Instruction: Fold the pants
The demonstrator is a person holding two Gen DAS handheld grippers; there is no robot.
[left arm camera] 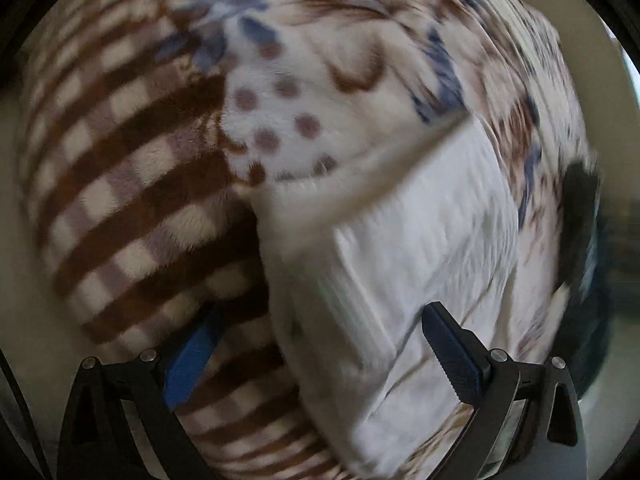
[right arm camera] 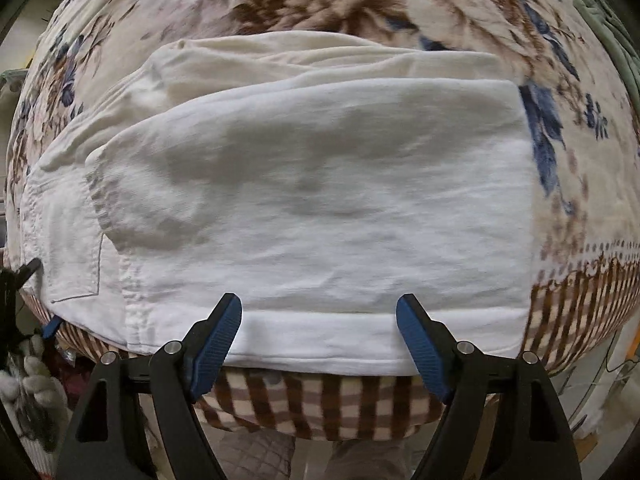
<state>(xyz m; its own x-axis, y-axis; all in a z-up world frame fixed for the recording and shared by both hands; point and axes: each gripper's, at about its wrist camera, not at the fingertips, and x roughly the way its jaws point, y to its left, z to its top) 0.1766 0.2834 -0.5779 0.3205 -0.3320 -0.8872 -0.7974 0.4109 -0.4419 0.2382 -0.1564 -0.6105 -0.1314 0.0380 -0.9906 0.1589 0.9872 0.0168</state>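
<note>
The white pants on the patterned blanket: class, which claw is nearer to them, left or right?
Hard to call. The left claw, open, straddles an edge of the white pants. The right claw, open, sits at their near hem over the blanket.

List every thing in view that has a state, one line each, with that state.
White pants: folded over in layers, lying flat on the blanket.
Patterned blanket: spread out under the pants.
Left gripper: open, jaws wide apart, holding nothing, image blurred.
Right gripper: open, fingers over the near hem of the pants, gripping nothing.
</note>
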